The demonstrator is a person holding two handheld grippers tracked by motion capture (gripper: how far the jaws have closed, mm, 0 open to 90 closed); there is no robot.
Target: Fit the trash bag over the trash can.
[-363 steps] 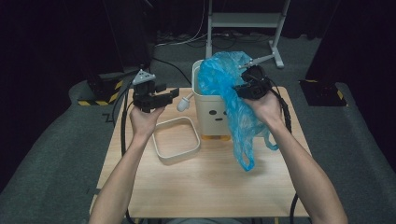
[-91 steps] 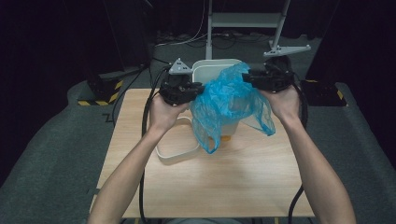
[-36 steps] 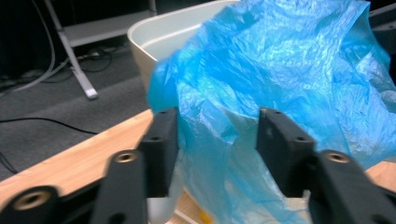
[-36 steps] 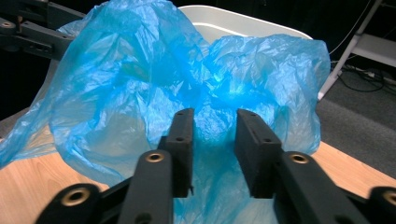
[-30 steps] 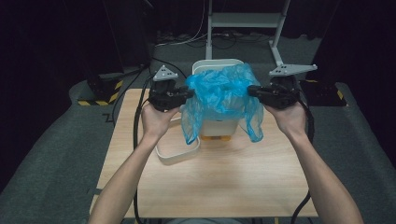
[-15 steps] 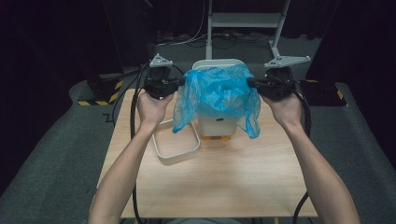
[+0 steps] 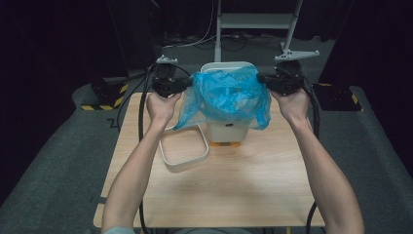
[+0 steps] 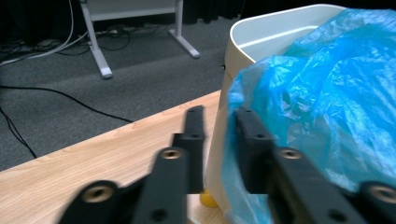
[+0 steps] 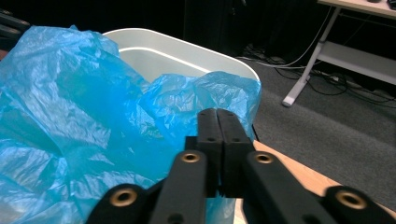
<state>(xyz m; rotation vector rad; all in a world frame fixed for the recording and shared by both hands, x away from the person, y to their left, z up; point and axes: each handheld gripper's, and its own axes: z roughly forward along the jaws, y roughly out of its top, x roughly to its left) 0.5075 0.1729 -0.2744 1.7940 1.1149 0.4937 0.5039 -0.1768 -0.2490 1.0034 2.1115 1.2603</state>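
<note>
Blue bag going over the bin

Blue bag (image 7: pixel 226 95) hangs stretched over the white bin (image 7: pixel 225 127) at the surface's far edge. Your right hand-held gripper (image 9: pixel 218 123) pinches its rim; your left hand-held gripper (image 8: pixel 219 135) has just been opening, jaws apart beside the film. Next, pull the rim down evenly around the bin's mouth.

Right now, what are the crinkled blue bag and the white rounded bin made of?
Crinkled blue bag: thin plastic film, by the look; translucent, glossy, finely creased. White rounded bin: probably moulded plastic; smooth satin walls, rounded rim, no seams visible.
</note>
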